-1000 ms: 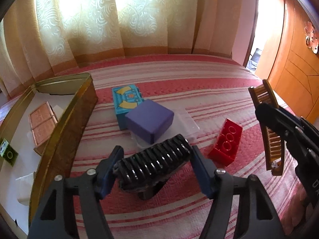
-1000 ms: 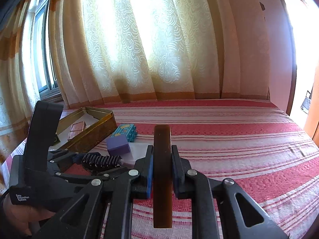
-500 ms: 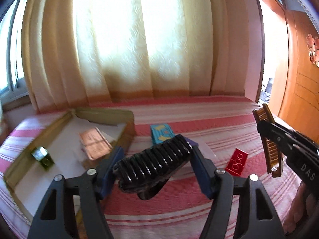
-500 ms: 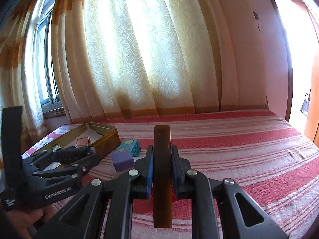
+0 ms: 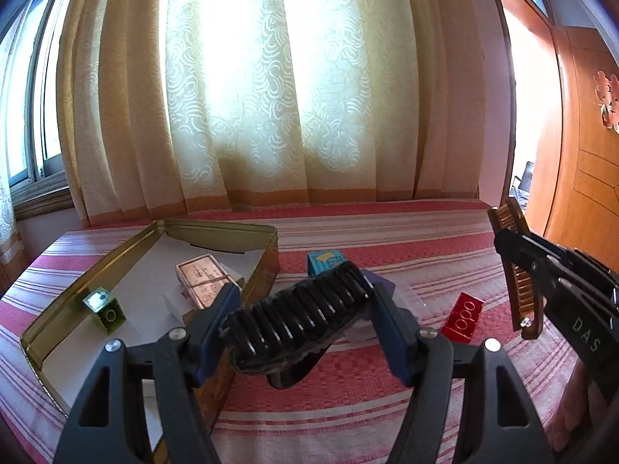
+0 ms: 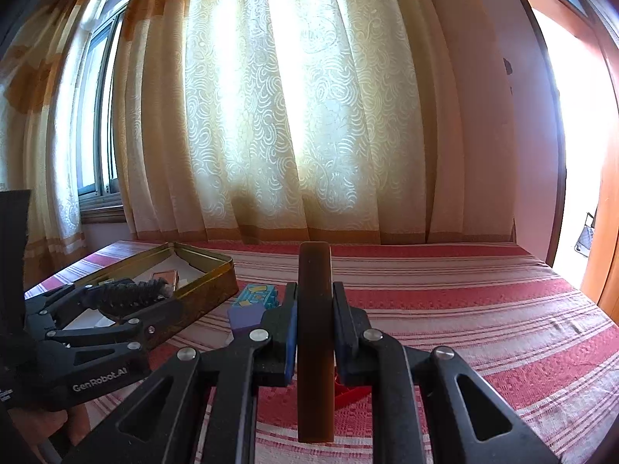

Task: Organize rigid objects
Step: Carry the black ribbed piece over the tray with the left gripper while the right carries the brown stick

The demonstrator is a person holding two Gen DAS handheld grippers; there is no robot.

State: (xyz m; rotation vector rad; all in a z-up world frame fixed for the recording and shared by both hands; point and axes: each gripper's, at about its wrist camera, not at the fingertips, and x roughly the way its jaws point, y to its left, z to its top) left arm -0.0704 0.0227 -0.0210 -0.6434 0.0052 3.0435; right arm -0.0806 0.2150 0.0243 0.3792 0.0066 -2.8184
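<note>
A home bedroom: a red striped bedspread [image 5: 348, 406] at six o'clock, patterned curtains [image 5: 271, 96] over a sunlit window at twelve, wooden door [image 5: 580, 154] at three.

The right gripper [image 6: 314, 323] clamps a brown comb [image 6: 315, 332] edge-on above a red striped bedspread [image 6: 483, 309]. At left, the left gripper [image 6: 123, 301] grips a black hair clip [image 6: 127, 294] over a gold tin [image 6: 205, 290]. A blue block [image 6: 257, 295] and a purple block [image 6: 245, 317] lie beside the tin.

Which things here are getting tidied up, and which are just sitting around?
For tidying:
black hair clip in left gripper
brown comb in right gripper
gold tin
red brick
purple block
blue block

Just around:
curtain
striped bedcover
wooden door
</note>
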